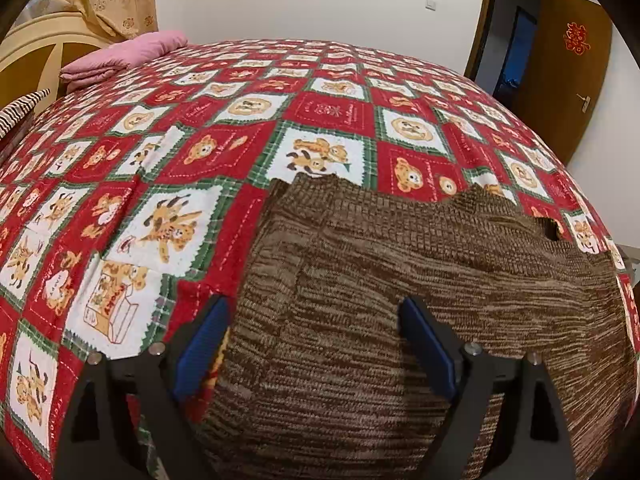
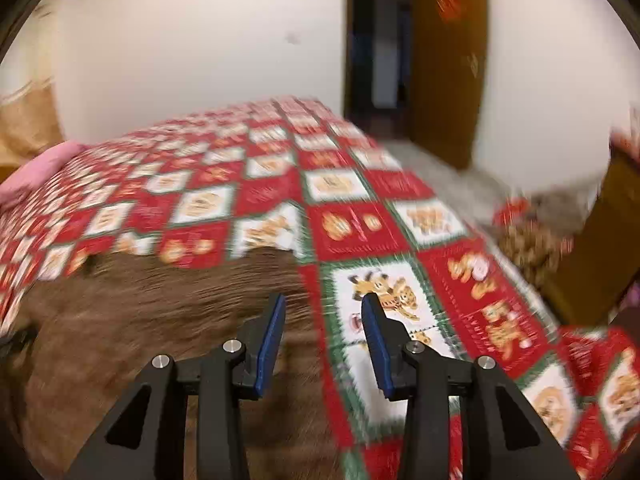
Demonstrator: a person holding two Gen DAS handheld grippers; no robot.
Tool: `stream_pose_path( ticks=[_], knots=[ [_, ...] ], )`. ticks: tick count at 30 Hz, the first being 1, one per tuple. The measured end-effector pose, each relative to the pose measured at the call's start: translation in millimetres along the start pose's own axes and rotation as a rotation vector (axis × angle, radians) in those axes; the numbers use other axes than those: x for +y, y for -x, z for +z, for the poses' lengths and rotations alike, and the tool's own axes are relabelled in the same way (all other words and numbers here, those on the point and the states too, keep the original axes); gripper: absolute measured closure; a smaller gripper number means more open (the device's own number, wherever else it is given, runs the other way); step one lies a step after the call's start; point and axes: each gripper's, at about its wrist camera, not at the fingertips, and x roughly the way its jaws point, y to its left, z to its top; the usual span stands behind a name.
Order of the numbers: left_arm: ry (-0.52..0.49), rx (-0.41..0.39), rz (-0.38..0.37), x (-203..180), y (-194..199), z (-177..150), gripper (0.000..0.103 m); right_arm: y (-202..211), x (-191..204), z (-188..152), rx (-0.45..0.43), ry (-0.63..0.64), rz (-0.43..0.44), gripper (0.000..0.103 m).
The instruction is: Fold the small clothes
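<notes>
Brown knitted garment [image 1: 380,300] lies flat on the bed [image 1: 200,140], lower right of frame. Left gripper [image 1: 316,344] fingers wide, right gripper [image 2: 324,340] narrow, both empty; pinch an edge squarely before folding.

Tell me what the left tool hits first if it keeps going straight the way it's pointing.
Most likely the brown knit garment: the left tool stands open and angled down over it, with knit filling the gap between the fingers. How far above the cloth the tips are is hard to judge.
</notes>
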Motion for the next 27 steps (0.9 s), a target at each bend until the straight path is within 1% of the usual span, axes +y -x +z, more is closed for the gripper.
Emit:
stream_pose_path(
  ticks=[1,2,4,5,7,8,10,12,15,19,21,23,24,26,27],
  knots=[
    [-0.001,0.0,0.001,0,0,0,0.012,12,7,-6,-0.008,0.031,0.016,0.063],
    [-0.001,0.001,0.002,0,0,0,0.012,21,14,-12,0.007,0.053,0.039,0.063],
    [-0.003,0.003,0.005,0,-1,0,0.011,25,24,-26,0.069,0.07,0.096,0.063],
    [-0.003,0.004,0.005,1,-1,0,0.011,24,27,-34,0.099,0.07,0.107,0.063],
    [-0.006,0.007,0.003,0,0,-1,0.01,14,27,-53,0.166,0.072,0.081,0.063],
    [-0.008,0.01,-0.001,0,0,-1,0.01,6,26,-60,0.182,0.07,0.076,0.063],
    [-0.019,0.019,-0.008,1,3,-3,0.01,9,24,-66,0.142,0.065,0.086,0.062],
    [-0.033,0.03,-0.01,1,7,-7,0.01,8,28,-65,0.137,0.077,0.069,0.062],
    [-0.059,0.021,-0.015,4,24,-25,0.01,12,37,-69,0.118,0.121,0.029,0.061],
    [-0.083,0.001,-0.017,12,51,-50,0.009,12,37,-71,0.113,0.127,0.022,0.061],
    [-0.085,-0.009,0.005,16,61,-56,0.003,12,39,-69,0.126,0.149,0.002,0.061],
    [-0.105,-0.007,0.063,18,67,-58,0.003,15,48,-63,0.139,0.18,-0.057,0.061],
    [-0.118,-0.011,0.085,18,69,-59,0.003,25,53,-58,0.123,0.159,-0.051,0.061],
    [-0.136,-0.028,0.127,18,71,-60,0.003,47,66,-51,0.073,0.094,0.064,0.061],
    [-0.138,-0.032,0.138,18,70,-60,0.003,56,81,-50,0.067,0.097,0.112,0.061]
  ],
)
